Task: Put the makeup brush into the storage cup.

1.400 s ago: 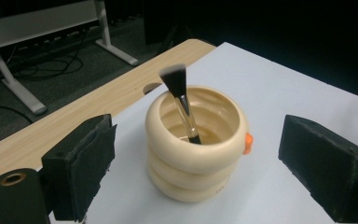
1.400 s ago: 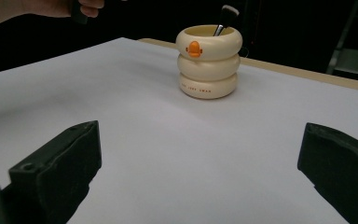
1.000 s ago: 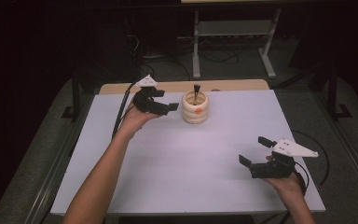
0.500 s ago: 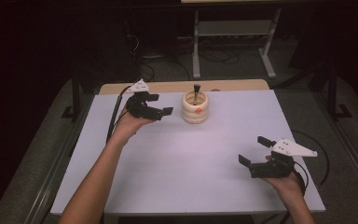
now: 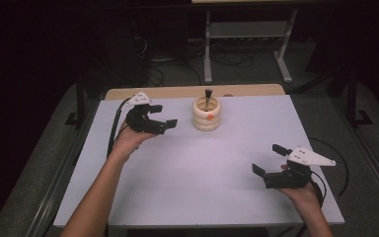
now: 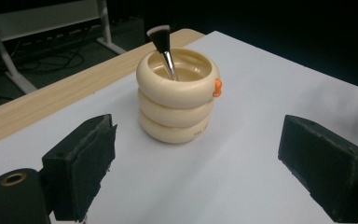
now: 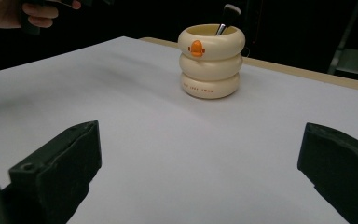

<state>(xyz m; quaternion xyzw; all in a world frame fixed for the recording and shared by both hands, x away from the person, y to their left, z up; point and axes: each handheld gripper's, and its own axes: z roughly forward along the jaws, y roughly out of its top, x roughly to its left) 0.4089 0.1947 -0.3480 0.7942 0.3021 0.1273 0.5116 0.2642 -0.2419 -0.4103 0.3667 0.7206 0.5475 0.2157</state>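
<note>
A cream cup point(image 5: 206, 115) made of three stacked rings, with a small orange mark on its side, stands at the back middle of the white table point(image 5: 202, 168). A dark-tipped brush point(image 5: 208, 96) with a metal ferrule leans inside it. My left gripper point(image 5: 164, 115) hovers open just left of the cup, apart from it, nothing between its jaws. In the left gripper view the cup point(image 6: 177, 100) and brush point(image 6: 163, 42) sit ahead of the gripper point(image 6: 205, 172). My right gripper point(image 5: 268, 159) is open and empty near the front right. In the right gripper view the cup point(image 7: 210, 60) is far beyond it point(image 7: 191, 172).
A wooden strip point(image 5: 177, 92) runs along the table's far edge. Behind it, on the dark floor, stand a metal frame point(image 5: 246, 34) and loose cables. The person's other hand point(image 7: 37, 11) appears at the top left of the right gripper view.
My left gripper has drawn back leftward from the cup, staying open. The right gripper and the cup have not moved.
</note>
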